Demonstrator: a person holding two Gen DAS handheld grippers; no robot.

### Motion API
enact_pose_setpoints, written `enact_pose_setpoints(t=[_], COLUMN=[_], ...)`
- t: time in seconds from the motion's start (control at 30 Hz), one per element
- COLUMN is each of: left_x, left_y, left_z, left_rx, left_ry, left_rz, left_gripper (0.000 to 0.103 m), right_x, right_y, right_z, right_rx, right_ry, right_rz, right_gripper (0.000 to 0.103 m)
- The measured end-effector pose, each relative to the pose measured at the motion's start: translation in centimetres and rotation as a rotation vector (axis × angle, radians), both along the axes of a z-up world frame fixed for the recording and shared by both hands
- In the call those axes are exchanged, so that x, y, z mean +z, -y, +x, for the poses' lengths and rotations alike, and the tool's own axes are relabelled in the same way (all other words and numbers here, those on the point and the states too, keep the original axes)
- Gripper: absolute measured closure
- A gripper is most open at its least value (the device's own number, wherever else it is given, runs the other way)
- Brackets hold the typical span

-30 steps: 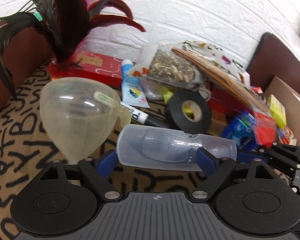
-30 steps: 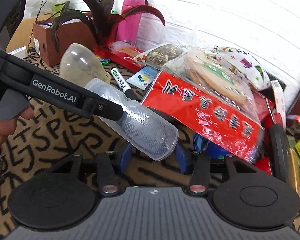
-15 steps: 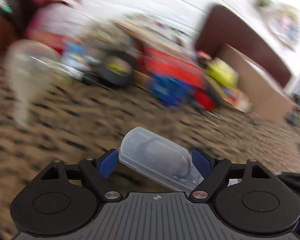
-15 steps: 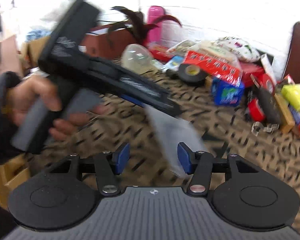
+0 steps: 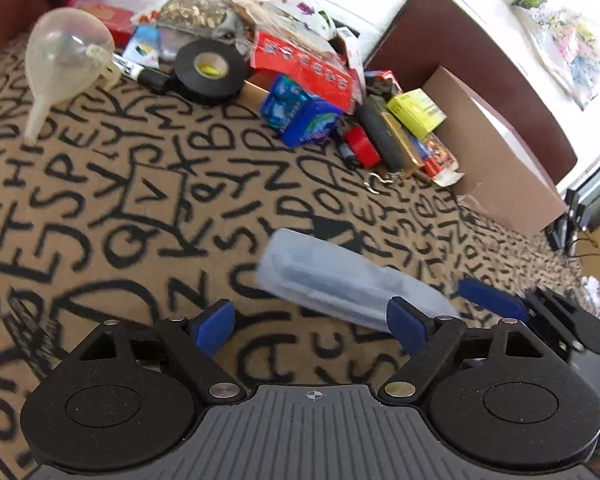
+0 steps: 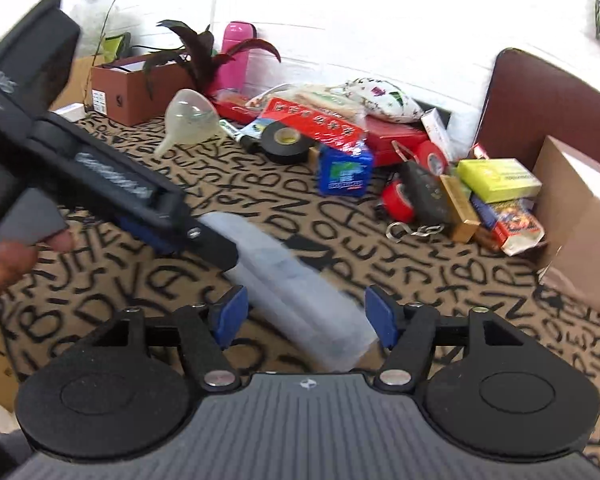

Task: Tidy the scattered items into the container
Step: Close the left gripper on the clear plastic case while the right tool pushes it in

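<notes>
The clear plastic case (image 5: 348, 280) has swung to lower centre; light, slick, rigid. Left gripper (image 5: 312, 320) spread, right gripper (image 6: 306, 316) spread; grip mid-body.

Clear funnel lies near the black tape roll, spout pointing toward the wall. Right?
No: the spout points away from the wall. The clear funnel does lie near the black tape roll, as the right wrist view shows.

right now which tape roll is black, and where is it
The black tape roll is the large one lying just right of the funnel, in front of the red packet. The two red rolls are smaller and sit further right, near the green box.
</notes>
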State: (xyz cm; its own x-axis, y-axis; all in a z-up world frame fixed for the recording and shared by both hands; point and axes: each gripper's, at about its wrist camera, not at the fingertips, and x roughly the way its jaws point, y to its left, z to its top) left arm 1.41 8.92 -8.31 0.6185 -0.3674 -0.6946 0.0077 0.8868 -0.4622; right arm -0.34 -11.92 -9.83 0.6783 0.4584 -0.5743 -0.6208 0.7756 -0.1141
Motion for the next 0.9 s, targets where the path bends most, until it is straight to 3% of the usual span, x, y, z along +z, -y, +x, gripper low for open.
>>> enact_pose_setpoints(t=[0.07,0.17,0.43,0.6,0.7,0.73,0.77,0.87,0.9], left_x=[0.0,-0.3,-0.3,-0.5,-0.4,-0.4,-0.4,-0.1,0.0], left_y=[0.6,1.3,2.7,2.8,3.2,3.3,3.4,4.4,4.8], left_z=[0.0,0.5,2.5,3.0,3.6,3.8,4.1,4.3,4.3], left_rx=[0.010,0.030,0.012,0.026,0.029,0.028,0.023,-0.001,-0.015], left_ry=[0.000,-0.011,-0.004,-0.011,-0.012,-0.014,-0.019,-0.017,-0.013], left_rz=[-0.012,-0.010,0.027,0.041,0.073,0.076,0.078,0.137,0.158], left_gripper=[0.012,0.012,0.013,0.019,0.034,0.041,0.042,0.041,0.034], right_x=[-0.4,-0.9,-0.1,-0.2,-0.9,-1.1,-1.2,-1.2,-1.2], right_y=[0.1,0.4,0.0,0.3,0.1,-0.1,-0.2,-0.4,-0.3], right_z=[1.1,1.6,-2.5,-1.2,0.1,0.3,0.3,-0.1,-0.1], right_rx=[0.010,0.029,0.186,0.100,0.043,0.037,0.041,0.029,0.022], right_ry=[-0.015,-0.067,-0.092,-0.116,-0.172,-0.185,-0.194,-0.206,-0.214], right_rz=[0.001,0.014,0.048,0.071,0.085,0.086,0.096,0.092,0.097], right_gripper=[0.030,0.037,0.043,0.041,0.042,0.048,0.053,0.052,0.052])
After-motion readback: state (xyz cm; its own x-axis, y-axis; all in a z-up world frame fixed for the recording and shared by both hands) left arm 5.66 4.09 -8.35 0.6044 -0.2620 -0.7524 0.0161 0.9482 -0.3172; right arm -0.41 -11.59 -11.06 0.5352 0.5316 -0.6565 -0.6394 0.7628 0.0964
